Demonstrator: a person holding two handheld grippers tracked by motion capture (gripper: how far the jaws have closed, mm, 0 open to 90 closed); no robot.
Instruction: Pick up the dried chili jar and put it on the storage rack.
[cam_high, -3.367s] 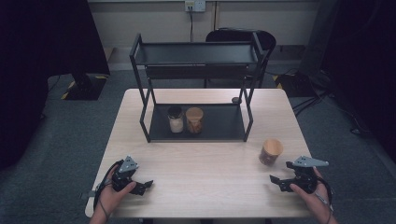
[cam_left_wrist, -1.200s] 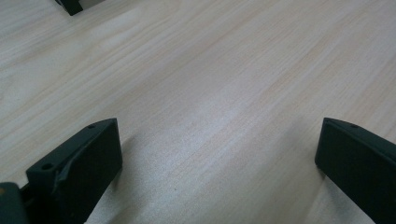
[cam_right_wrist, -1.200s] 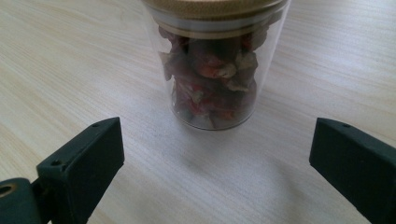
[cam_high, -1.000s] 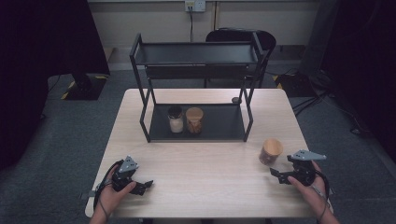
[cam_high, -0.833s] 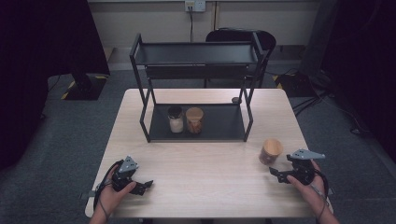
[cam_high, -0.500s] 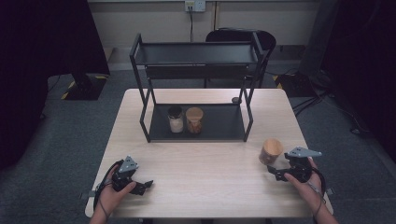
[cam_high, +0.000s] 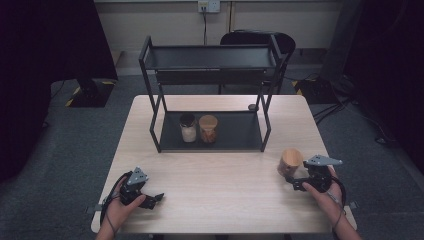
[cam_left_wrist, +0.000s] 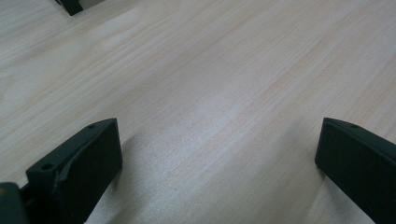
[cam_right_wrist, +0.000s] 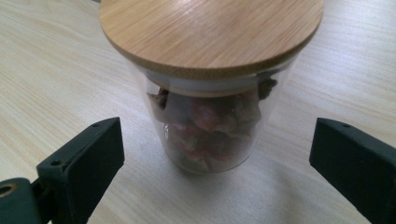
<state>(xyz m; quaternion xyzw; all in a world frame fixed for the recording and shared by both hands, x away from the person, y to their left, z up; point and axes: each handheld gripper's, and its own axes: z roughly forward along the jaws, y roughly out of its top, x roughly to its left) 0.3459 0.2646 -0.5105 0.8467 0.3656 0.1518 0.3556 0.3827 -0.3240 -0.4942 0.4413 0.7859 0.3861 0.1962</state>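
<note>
A glass jar with a bamboo lid (cam_high: 290, 161) stands on the wooden table (cam_high: 225, 185) at the right. Through its glass wall (cam_right_wrist: 212, 126) I see reddish-brown pieces. My right gripper (cam_high: 293, 181) is open just in front of the jar; in the right gripper view (cam_right_wrist: 215, 161) the two black jaws stand wide on either side of it, not touching. My left gripper (cam_high: 152, 198) rests open near the table's front left, and in the left gripper view (cam_left_wrist: 217, 158) only bare wood lies between its jaws.
A black two-tier metal rack (cam_high: 210, 57) stands at the back middle of the table. On its lower shelf are a jar with white contents (cam_high: 188, 127) and a jar with orange contents (cam_high: 208, 128). A small dark knob (cam_high: 252, 107) lies behind the rack. A chair (cam_high: 260, 40) stands beyond the table.
My right gripper has moved left and forward toward the bamboo-lidded jar until its jaws flank it. The left gripper has stayed still.
</note>
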